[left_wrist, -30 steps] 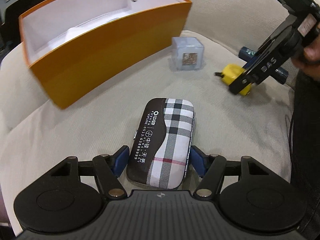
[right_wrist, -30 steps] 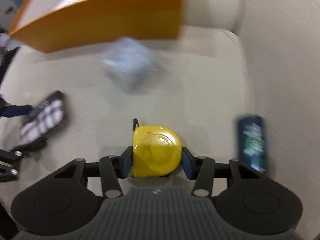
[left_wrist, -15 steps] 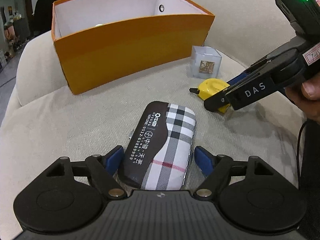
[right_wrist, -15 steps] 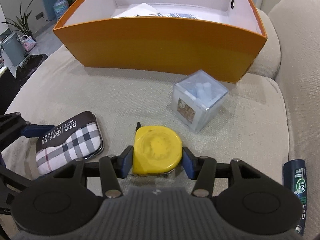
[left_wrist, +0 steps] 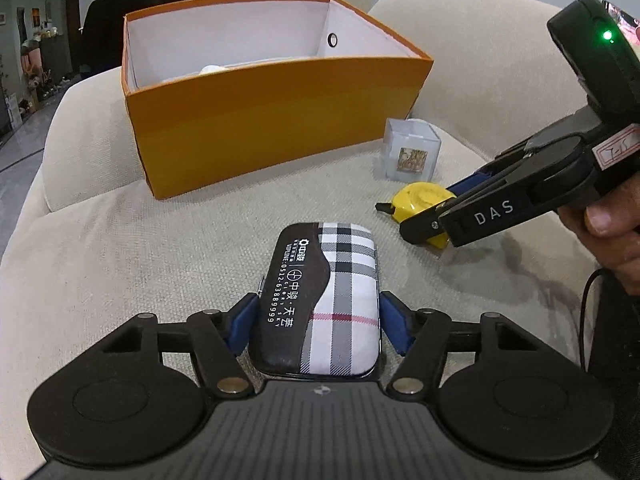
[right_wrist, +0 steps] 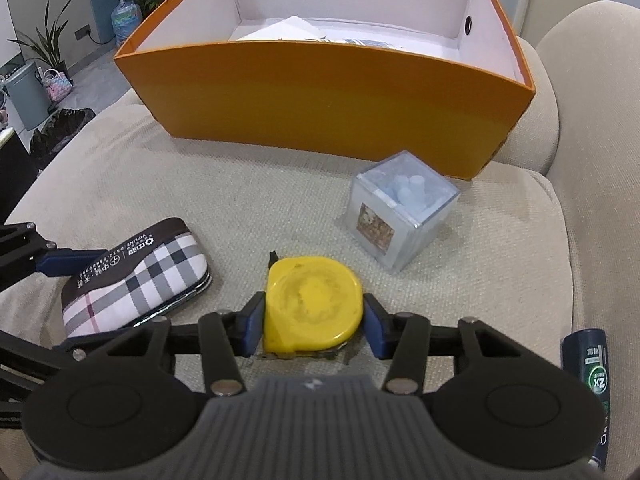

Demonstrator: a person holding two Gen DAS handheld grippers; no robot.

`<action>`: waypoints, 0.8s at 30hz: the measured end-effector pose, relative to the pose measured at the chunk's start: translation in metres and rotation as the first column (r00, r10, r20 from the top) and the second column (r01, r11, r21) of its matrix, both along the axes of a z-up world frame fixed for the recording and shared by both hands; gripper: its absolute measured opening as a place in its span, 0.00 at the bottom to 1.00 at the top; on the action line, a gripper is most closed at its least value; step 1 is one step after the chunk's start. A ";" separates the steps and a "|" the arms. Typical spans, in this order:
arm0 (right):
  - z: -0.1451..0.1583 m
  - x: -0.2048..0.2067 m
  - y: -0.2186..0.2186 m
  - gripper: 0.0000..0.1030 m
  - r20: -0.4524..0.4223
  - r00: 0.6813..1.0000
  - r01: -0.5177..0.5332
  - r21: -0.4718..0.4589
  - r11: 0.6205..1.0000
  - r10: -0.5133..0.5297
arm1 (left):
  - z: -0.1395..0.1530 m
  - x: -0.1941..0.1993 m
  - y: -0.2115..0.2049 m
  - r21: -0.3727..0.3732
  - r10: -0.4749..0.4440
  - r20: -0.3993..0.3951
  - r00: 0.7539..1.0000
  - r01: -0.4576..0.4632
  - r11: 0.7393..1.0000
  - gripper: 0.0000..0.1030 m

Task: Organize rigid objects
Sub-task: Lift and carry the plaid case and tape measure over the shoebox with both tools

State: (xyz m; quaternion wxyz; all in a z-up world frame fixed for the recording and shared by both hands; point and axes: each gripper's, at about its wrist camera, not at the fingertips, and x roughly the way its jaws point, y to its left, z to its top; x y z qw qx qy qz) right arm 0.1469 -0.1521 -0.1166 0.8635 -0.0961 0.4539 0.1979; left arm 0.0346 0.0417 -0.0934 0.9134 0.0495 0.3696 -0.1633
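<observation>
My left gripper [left_wrist: 318, 322] is shut on a plaid and brown case [left_wrist: 320, 296], which rests on the beige cushion. The case also shows in the right wrist view [right_wrist: 136, 276]. My right gripper [right_wrist: 314, 314] is shut on a yellow tape measure [right_wrist: 314, 304], low on the cushion. From the left wrist view the right gripper [left_wrist: 436, 216] and tape measure [left_wrist: 418, 204] sit right of the case. An open orange box [left_wrist: 272, 120] with white inside stands behind; in the right wrist view the box [right_wrist: 320, 96] holds white items.
A clear plastic cube [right_wrist: 400, 216] stands between the tape measure and the box; it also shows in the left wrist view [left_wrist: 412, 154]. A dark green-labelled tube [right_wrist: 592, 372] lies at the right edge. The sofa back [left_wrist: 480, 60] rises on the right.
Both views tilted up and steadied, bringing the orange box more fully into view. The left gripper closed in on the case. The tape measure stays gripped.
</observation>
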 end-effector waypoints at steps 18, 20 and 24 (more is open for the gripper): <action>0.018 -0.007 -0.008 0.49 0.016 0.999 0.039 0.078 0.996 -0.040 | 0.037 0.003 0.024 -0.051 0.059 0.075 0.995 -0.055 0.997 0.72; 0.022 -0.008 -0.008 0.49 0.022 0.999 0.037 0.086 0.996 -0.039 | 0.043 0.005 0.025 -0.053 0.061 0.085 0.995 -0.057 0.997 0.72; 0.031 -0.009 -0.008 0.48 0.035 0.999 0.029 0.099 0.995 -0.033 | 0.054 0.013 0.028 -0.048 0.061 0.106 0.992 -0.056 0.997 0.72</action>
